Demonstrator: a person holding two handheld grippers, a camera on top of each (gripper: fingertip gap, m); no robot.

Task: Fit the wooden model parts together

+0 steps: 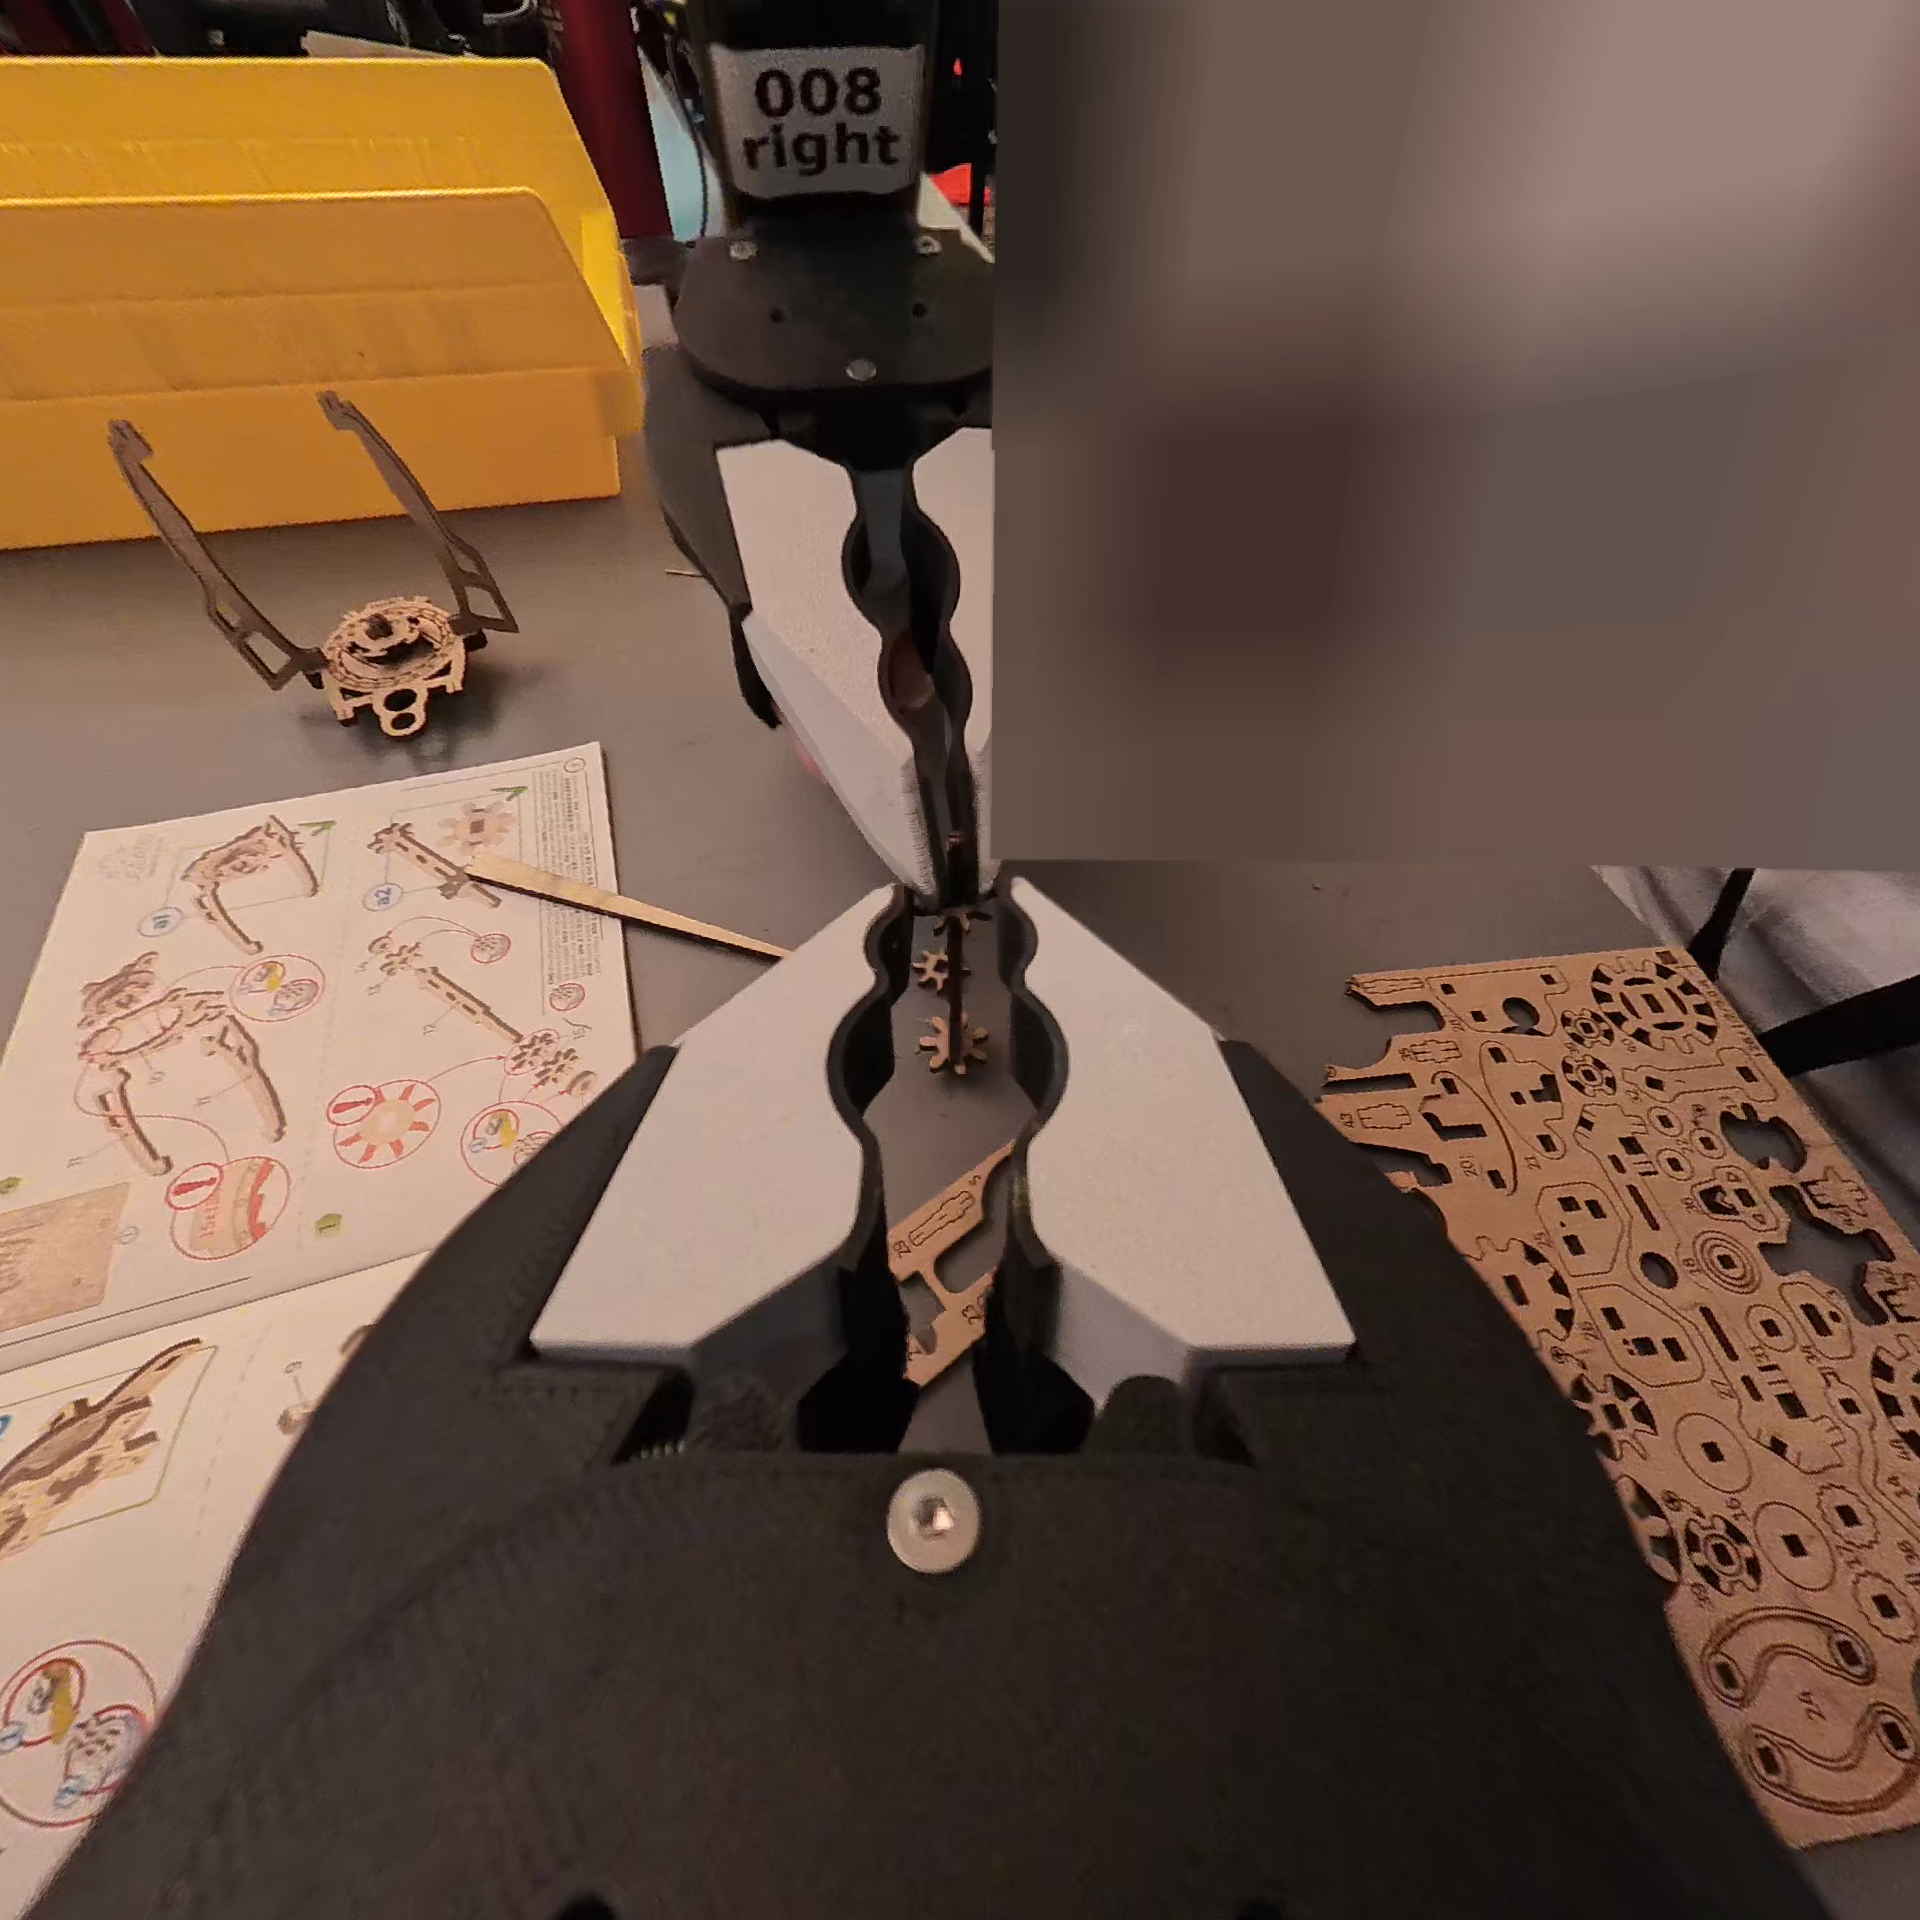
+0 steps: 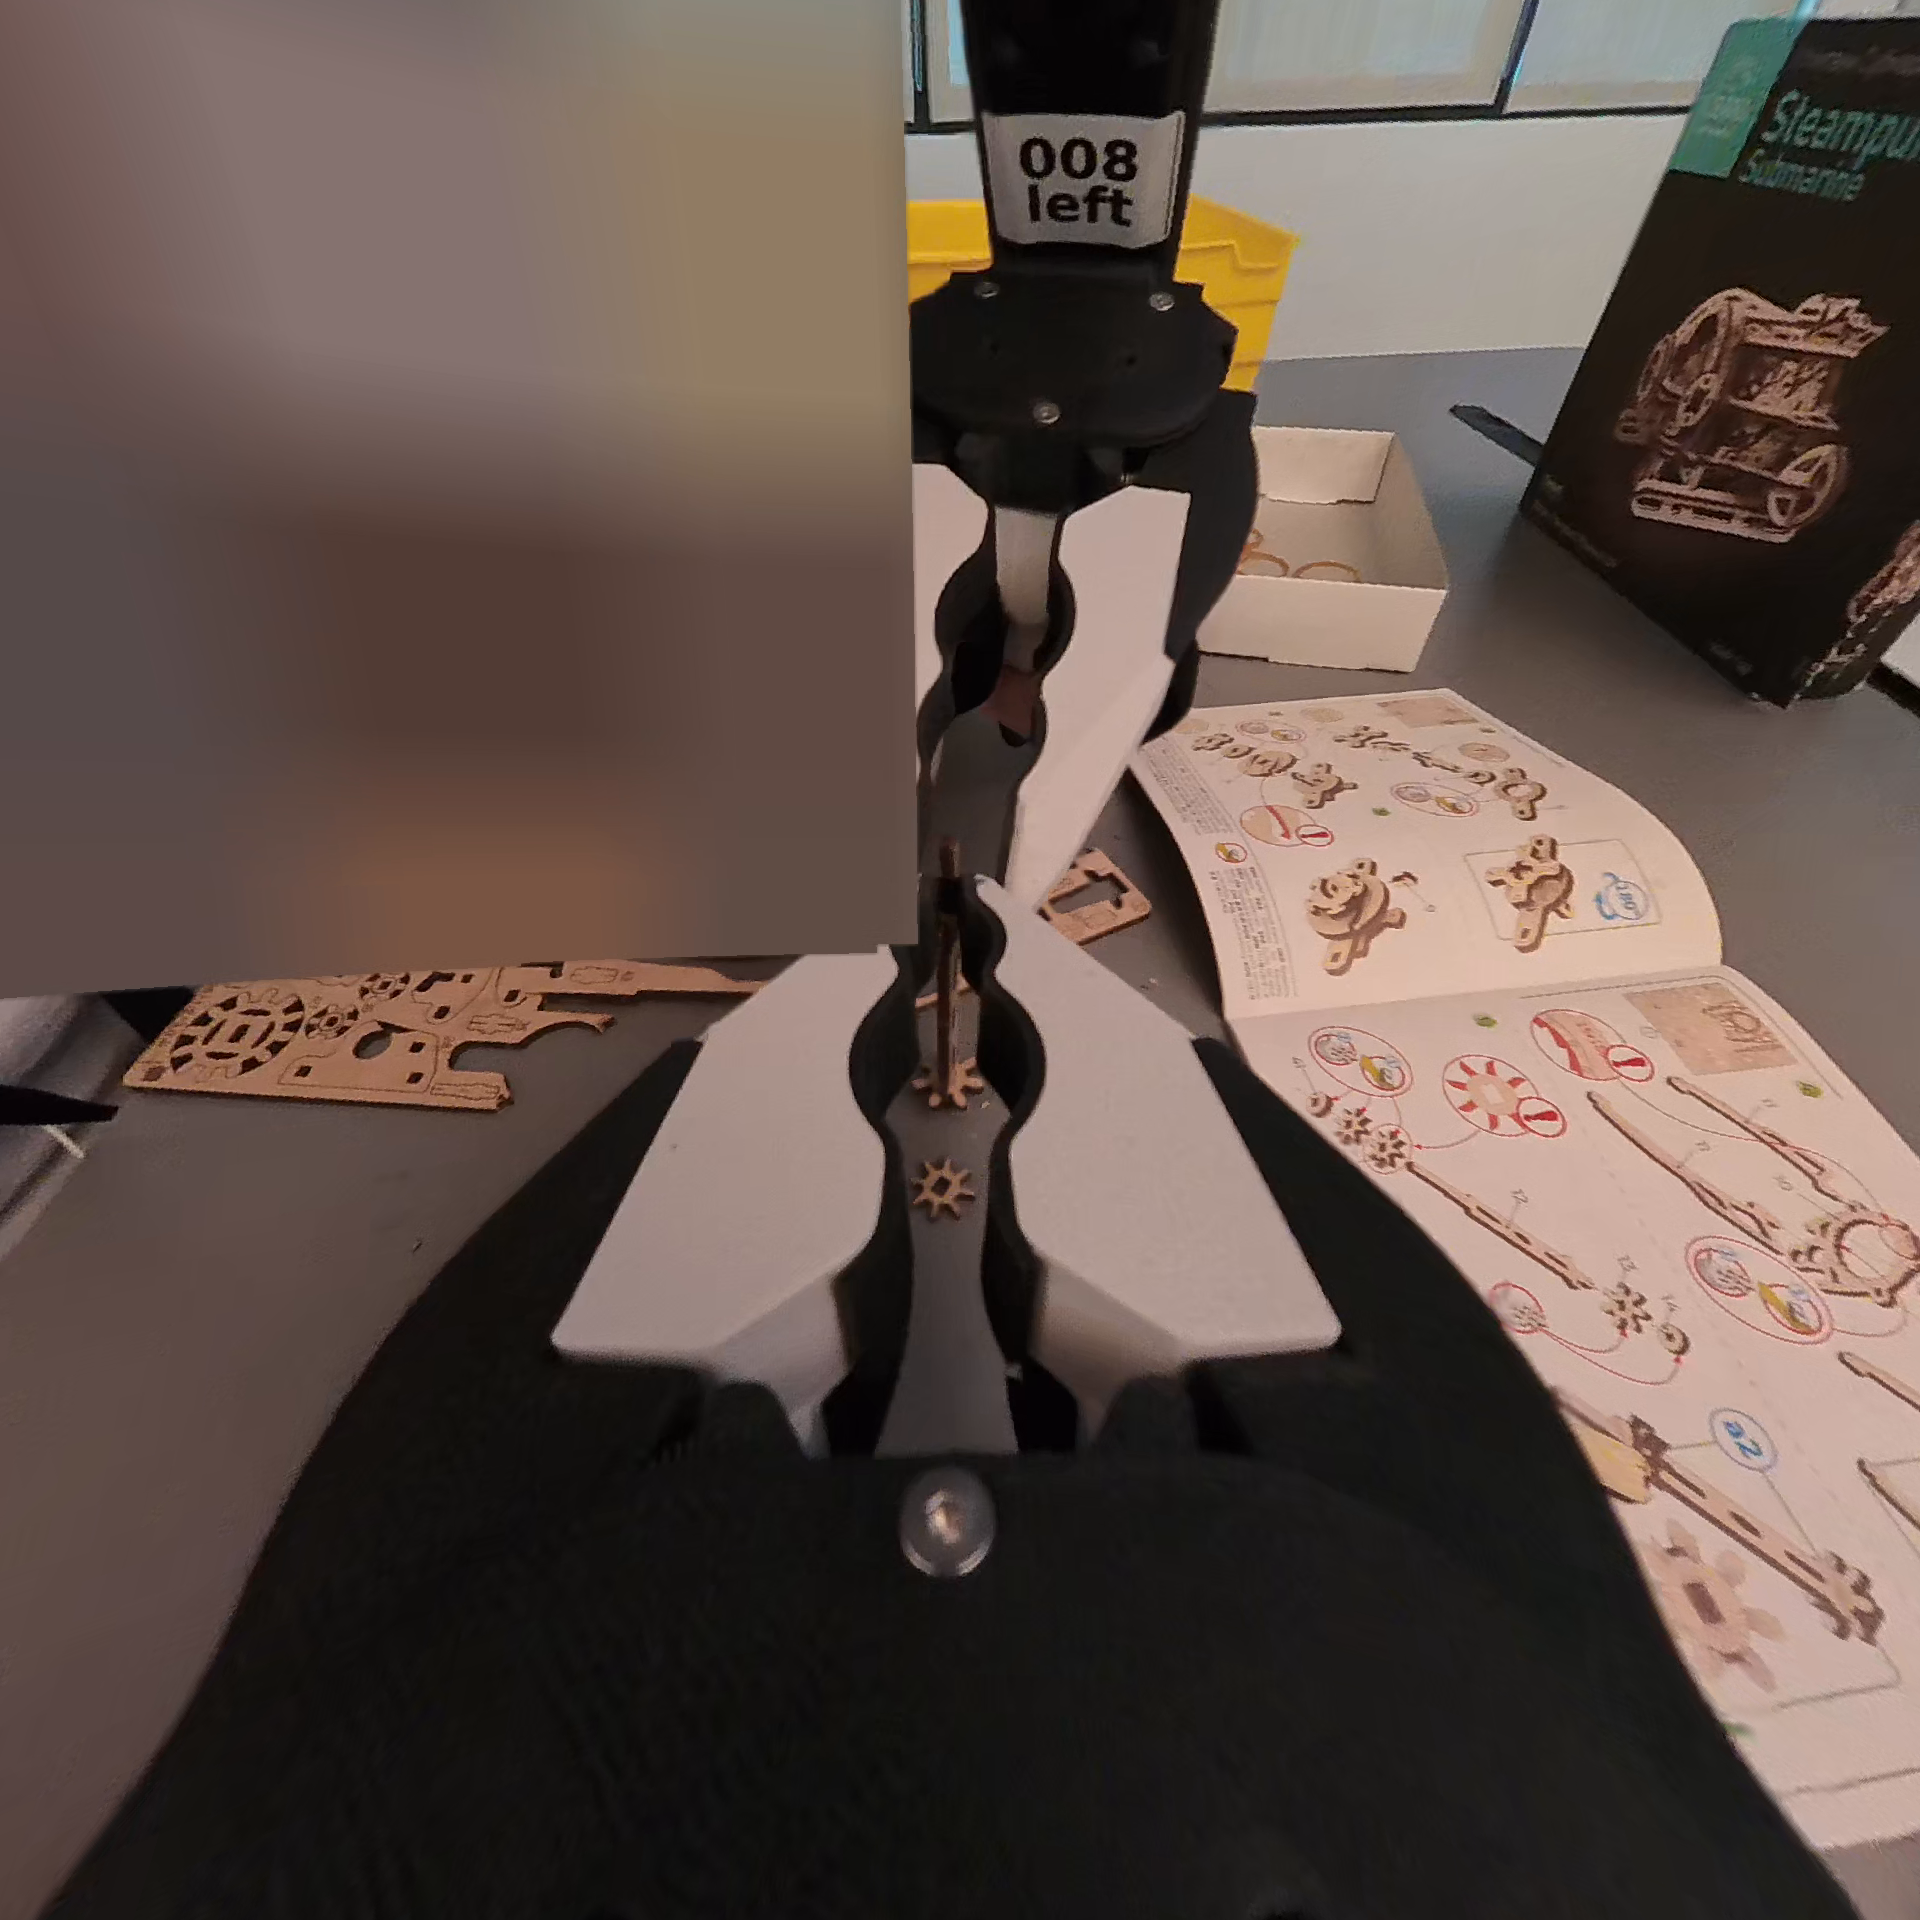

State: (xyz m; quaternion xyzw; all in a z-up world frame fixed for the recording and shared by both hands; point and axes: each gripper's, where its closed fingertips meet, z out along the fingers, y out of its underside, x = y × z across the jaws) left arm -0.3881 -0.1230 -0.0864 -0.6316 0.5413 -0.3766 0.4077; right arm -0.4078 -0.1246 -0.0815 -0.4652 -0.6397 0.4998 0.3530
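Note:
A thin wooden axle (image 2: 947, 997) stands upright with its lower end in a small wooden gear (image 2: 948, 1086) lying flat on the grey table. My right gripper (image 2: 935, 935) is shut on the axle. My left gripper (image 1: 954, 891) faces it from the opposite side, tips meeting at the same axle, and is also shut on it. A loose gear (image 2: 943, 1188) lies on the table between the right gripper's fingers. In the left wrist view the axle's gear (image 1: 951, 1044) and another small gear (image 1: 940, 966) show between the fingers.
A partly built wooden assembly (image 1: 395, 655) with two long arms sits before a yellow bin (image 1: 312, 312). An instruction booklet (image 1: 312, 987) and a flat wooden stick (image 1: 623, 904) lie left. A punched parts sheet (image 1: 1662, 1351) lies right. A white tray (image 2: 1340, 561) and the kit box (image 2: 1766, 364) stand farther off. The grippers are tip to tip, or close to it.

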